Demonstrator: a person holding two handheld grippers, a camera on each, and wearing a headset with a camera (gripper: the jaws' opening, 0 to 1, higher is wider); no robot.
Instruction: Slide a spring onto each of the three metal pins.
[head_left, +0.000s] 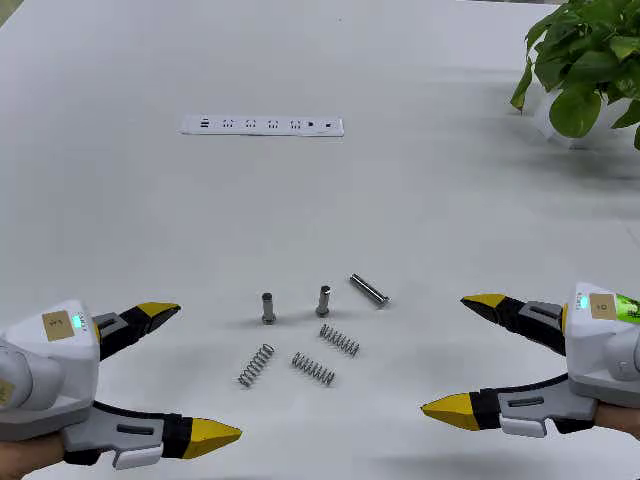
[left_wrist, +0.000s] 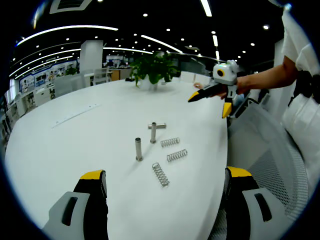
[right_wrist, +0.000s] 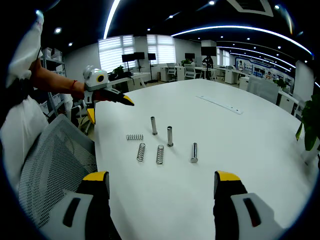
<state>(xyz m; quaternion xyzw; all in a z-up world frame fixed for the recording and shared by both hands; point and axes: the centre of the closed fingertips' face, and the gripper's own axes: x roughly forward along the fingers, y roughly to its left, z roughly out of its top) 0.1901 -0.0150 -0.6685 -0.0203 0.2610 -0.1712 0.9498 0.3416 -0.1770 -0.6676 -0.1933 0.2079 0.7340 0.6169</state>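
Observation:
Three metal pins sit mid-table: two upright, one (head_left: 268, 307) on the left and one (head_left: 323, 300) beside it, and a third pin (head_left: 369, 290) lying flat to their right. Three loose springs lie just in front: a left spring (head_left: 256, 365), a middle spring (head_left: 313, 369) and a right spring (head_left: 339, 340). My left gripper (head_left: 200, 372) is open at the lower left, well short of the springs. At the lower right my right gripper (head_left: 450, 354) is open and holds nothing. The left gripper view shows the pins (left_wrist: 138, 149) and springs (left_wrist: 160, 174) ahead of its jaws.
A white power strip (head_left: 262, 125) lies farther back on the white table (head_left: 450, 200). A potted plant (head_left: 585, 60) stands at the far right corner. A mesh chair (right_wrist: 50, 165) stands beside the table's near edge.

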